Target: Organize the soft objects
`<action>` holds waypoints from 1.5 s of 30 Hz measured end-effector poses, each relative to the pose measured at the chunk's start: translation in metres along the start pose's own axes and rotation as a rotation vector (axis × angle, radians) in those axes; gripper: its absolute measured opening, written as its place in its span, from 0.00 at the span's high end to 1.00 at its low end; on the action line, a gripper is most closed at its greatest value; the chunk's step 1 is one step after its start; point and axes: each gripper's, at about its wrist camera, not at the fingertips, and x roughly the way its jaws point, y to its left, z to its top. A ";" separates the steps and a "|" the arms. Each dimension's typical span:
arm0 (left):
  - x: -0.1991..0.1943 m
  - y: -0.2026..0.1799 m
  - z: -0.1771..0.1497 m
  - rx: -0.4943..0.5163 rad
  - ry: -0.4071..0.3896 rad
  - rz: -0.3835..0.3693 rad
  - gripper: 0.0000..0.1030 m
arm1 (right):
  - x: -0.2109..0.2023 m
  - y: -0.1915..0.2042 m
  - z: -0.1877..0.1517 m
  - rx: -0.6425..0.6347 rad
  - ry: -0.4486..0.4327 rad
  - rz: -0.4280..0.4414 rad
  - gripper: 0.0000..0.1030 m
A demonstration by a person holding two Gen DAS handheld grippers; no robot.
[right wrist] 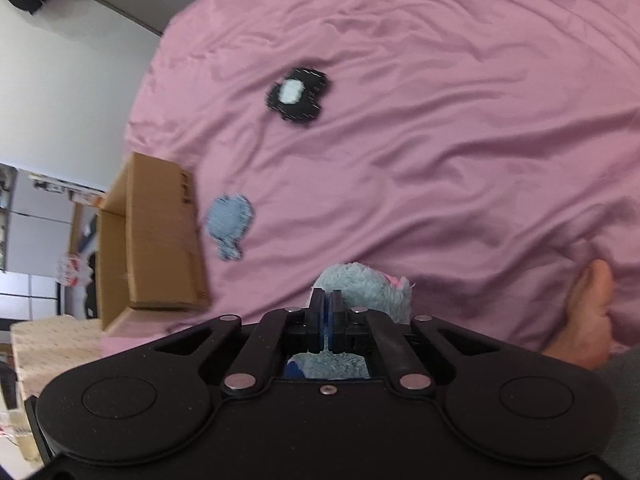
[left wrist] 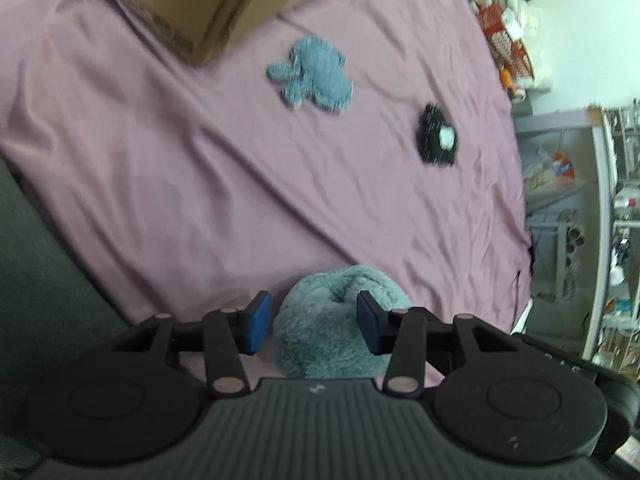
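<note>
On a pink bedsheet (left wrist: 168, 152) lie a light blue plush toy (left wrist: 314, 76) and a black plush toy with a white patch (left wrist: 437, 136); both also show in the right wrist view, blue (right wrist: 231, 224) and black (right wrist: 299, 94). My left gripper (left wrist: 314, 322) is open, its blue pads (left wrist: 259, 320) on either side of a teal fluffy plush (left wrist: 340, 316) without squeezing it. My right gripper (right wrist: 327, 322) is shut on a pale blue fluffy plush with a pink spot (right wrist: 368, 292).
A cardboard box (left wrist: 208, 4) stands on the bed at the back; in the right wrist view it (right wrist: 156, 236) sits at the left, near the bed's edge. A bare foot (right wrist: 588, 312) rests at the right. Cluttered shelves (left wrist: 508, 36) stand beyond the bed.
</note>
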 end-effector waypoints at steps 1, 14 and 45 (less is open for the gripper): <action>-0.004 -0.001 0.003 -0.002 -0.010 -0.010 0.57 | -0.001 0.002 0.001 0.006 -0.006 0.018 0.99; -0.063 -0.018 0.040 0.005 -0.153 -0.076 0.56 | -0.022 0.054 0.012 -0.034 -0.076 0.155 0.99; -0.139 0.027 0.167 -0.126 -0.309 -0.124 0.59 | 0.031 0.208 0.025 -0.089 -0.012 0.308 1.00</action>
